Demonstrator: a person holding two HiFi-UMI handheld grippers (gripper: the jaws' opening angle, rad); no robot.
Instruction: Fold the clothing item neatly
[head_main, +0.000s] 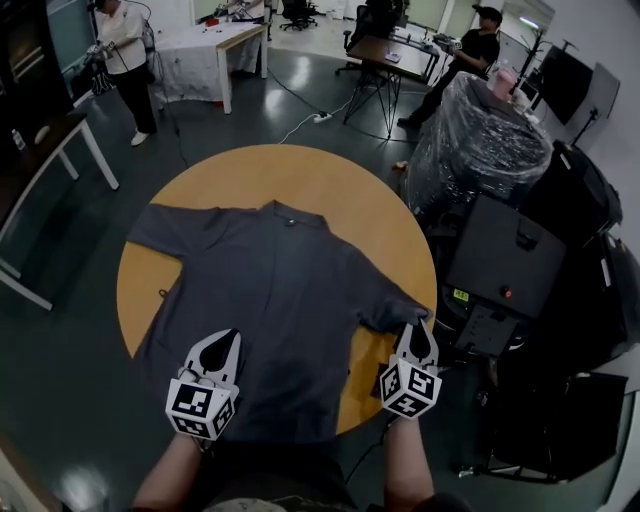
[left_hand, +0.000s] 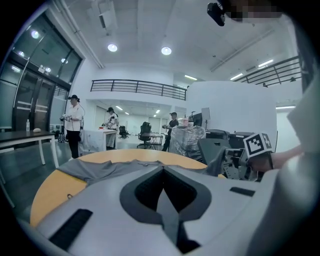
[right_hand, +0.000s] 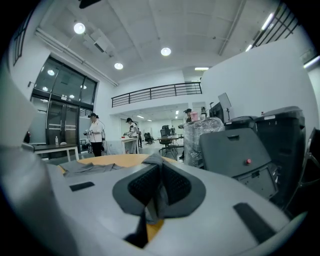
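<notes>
A dark grey short-sleeved shirt (head_main: 280, 300) lies spread on the round wooden table (head_main: 290, 165), collar at the far side. My right gripper (head_main: 415, 328) is at the table's right edge, shut on the end of the shirt's right sleeve; in the right gripper view the sleeve cloth (right_hand: 154, 161) sticks up between the closed pads. My left gripper (head_main: 222, 338) rests over the shirt's near left part with its jaws closed. A thin grey strip of cloth (left_hand: 165, 207) shows between its pads in the left gripper view. The near hem hangs over the table's front edge.
A plastic-wrapped bundle (head_main: 480, 130) and a black cabinet (head_main: 505, 260) stand close to the table's right side. A dark table (head_main: 40, 140) is at the left. People stand at far tables (head_main: 215, 50). A cable (head_main: 300, 125) runs across the floor behind.
</notes>
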